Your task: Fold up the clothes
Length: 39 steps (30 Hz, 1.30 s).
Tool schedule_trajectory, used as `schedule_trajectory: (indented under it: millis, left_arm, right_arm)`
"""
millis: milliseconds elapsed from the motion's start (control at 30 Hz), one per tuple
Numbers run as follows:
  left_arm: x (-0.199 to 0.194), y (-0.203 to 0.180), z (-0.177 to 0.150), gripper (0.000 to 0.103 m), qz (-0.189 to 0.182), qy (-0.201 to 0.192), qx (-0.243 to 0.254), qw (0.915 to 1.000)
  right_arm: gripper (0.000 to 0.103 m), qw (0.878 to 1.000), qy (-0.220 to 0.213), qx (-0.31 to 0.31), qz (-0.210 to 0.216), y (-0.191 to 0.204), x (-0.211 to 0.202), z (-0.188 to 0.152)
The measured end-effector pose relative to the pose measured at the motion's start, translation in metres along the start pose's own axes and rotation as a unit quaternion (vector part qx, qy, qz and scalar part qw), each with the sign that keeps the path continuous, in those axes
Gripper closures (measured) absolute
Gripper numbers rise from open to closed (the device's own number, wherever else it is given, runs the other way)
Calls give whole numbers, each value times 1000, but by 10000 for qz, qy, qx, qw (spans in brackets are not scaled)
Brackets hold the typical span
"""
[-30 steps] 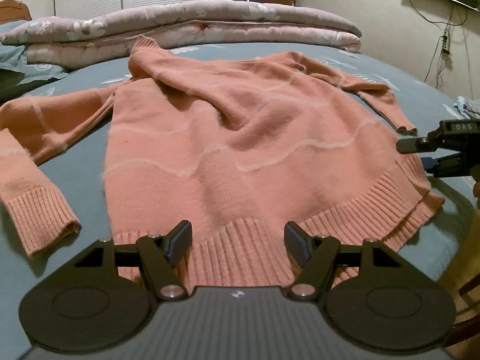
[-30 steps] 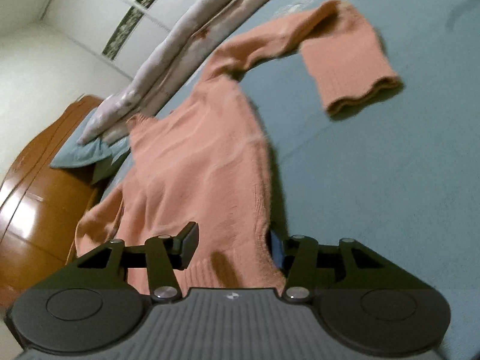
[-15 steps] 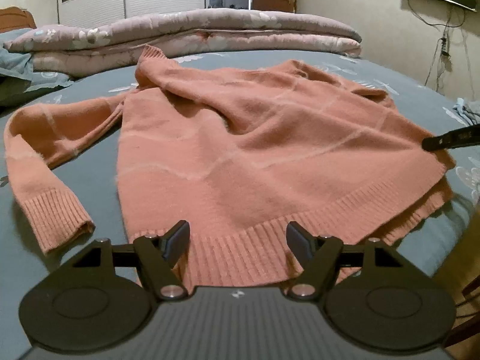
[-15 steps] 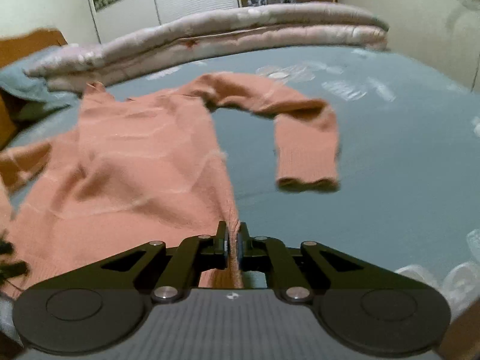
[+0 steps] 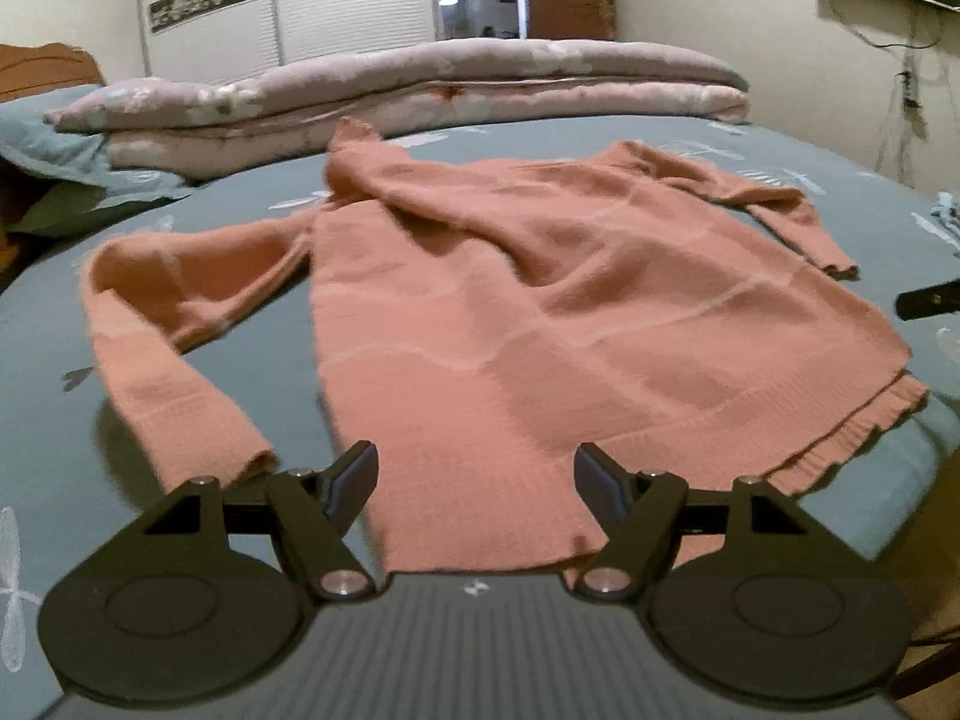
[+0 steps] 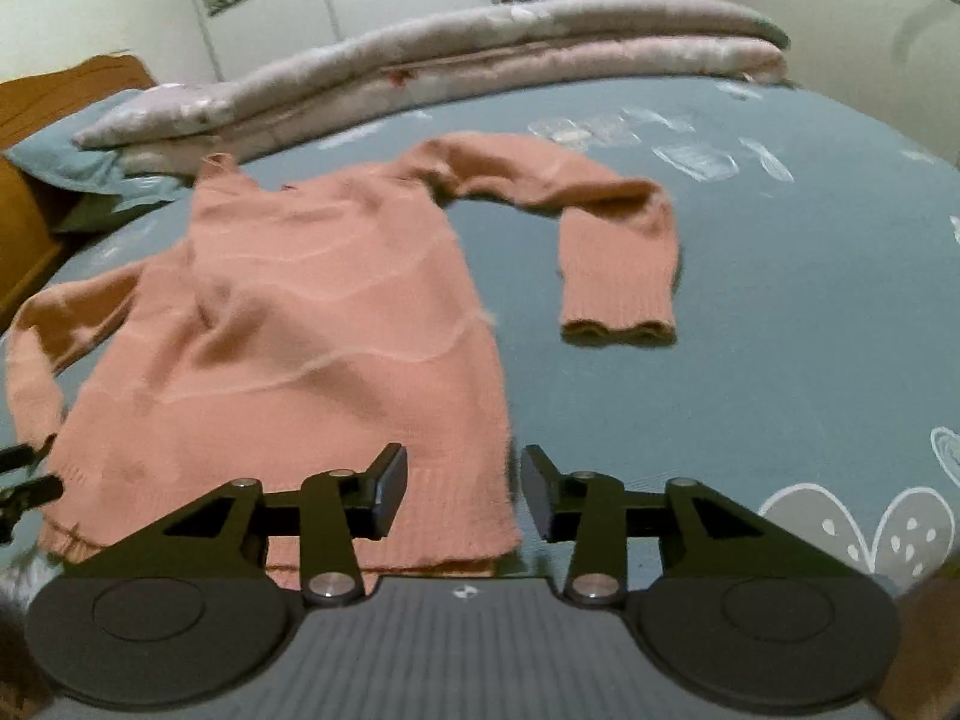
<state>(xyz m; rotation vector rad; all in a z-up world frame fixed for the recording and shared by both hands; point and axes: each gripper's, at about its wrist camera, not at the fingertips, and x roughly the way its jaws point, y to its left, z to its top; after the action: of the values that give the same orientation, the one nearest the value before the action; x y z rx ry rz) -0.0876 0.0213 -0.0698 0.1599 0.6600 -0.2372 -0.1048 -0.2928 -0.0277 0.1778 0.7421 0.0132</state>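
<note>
A salmon-pink knit sweater [image 5: 540, 324] lies spread face up on the grey-blue bed, hem toward me, both sleeves bent outward. It also shows in the right wrist view [image 6: 300, 324], with its right sleeve [image 6: 618, 276] folded down beside the body. My left gripper [image 5: 474, 480] is open and empty, just above the ribbed hem near its left end. My right gripper [image 6: 462, 492] is open and empty over the hem's right corner. The right gripper's tip [image 5: 927, 300] shows at the right edge of the left wrist view.
A folded floral quilt [image 5: 420, 90] lies across the far side of the bed. A grey-blue pillow [image 6: 72, 156] and wooden headboard [image 6: 60, 96] are at the far left. The bedsheet [image 6: 810, 300] stretches to the right of the sweater. A wardrobe and doorway stand behind.
My right gripper was shut on the hem's right corner half a second ago and has opened, letting it go. The sweater has been pulled flatter. Both grippers have drawn back slightly.
</note>
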Motion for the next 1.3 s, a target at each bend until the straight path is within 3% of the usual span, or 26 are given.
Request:
schedule_trajectory:
  millis: [167, 333, 433, 633, 733, 900, 1167, 1200, 1233, 1300]
  left_arm:
    - [-12, 26, -4, 30, 241, 141, -403, 9988]
    - [-27, 58, -9, 30, 695, 252, -776, 9942]
    - [-37, 74, -16, 29, 930, 234, -969, 9907]
    - [-55, 92, -33, 25, 1033, 121, -1234, 9869]
    - [-57, 98, -42, 25, 1061, 94, -1370, 9848]
    - [-56, 104, -52, 25, 1057, 59, -1573, 9819]
    - [-46, 105, -59, 25, 857, -7, -1763, 9806]
    - [-46, 105, -59, 25, 850, -4, -1778, 9804]
    - [-47, 105, -59, 25, 838, -6, -1781, 9804]
    - [-46, 104, -59, 25, 766, -19, -1737, 9818]
  right_arm:
    - [55, 9946, 48, -956, 404, 61, 19, -6]
    - [51, 9675, 22, -2300, 1048, 152, 40, -20]
    - [48, 9360, -156, -3223, 1403, 210, 44, -36]
    - [35, 8484, -561, -5023, 1573, 287, 38, -77]
    - [34, 8079, -649, -5730, 1214, 300, 46, -94]
    - [32, 7546, -1064, -6465, 348, 309, 60, -103]
    - [33, 7212, -1516, -6758, 137, 334, 76, -110]
    - [39, 7238, -1540, -6725, 154, 337, 79, -109]
    - [63, 7326, -1549, -6626, 135, 338, 80, -105]
    - [87, 7560, -1581, -6352, 78, 337, 81, -95]
